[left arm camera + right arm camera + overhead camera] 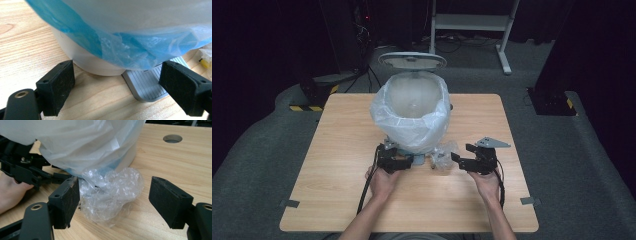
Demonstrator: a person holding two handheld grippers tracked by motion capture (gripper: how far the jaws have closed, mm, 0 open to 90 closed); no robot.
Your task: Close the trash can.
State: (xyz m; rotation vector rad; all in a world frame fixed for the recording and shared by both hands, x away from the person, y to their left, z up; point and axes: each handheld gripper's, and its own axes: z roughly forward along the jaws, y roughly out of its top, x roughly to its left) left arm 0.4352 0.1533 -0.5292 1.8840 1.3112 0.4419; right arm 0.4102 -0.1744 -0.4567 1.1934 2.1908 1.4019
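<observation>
Clear crumpled wrap [110,192] lay on the table [337,150] against the lined bin [412,107], seemingly stretched sideways between the right gripper's [113,202] wide jaws. Beyond it, the left gripper [117,87] gaped at the pedal [147,85].

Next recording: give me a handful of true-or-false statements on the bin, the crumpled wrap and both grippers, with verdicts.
1. The bin's lid is shut. False: it stands open above the bin.
2. The right gripper has open jaws on either side of the crumpled clear wrap. True.
3. The wrap lies inside the bin. False: it lies on the table by the bin's base.
4. The left gripper is open at the foot pedal. True.
5. The bin has no liner. False: a bag lines it.
</observation>
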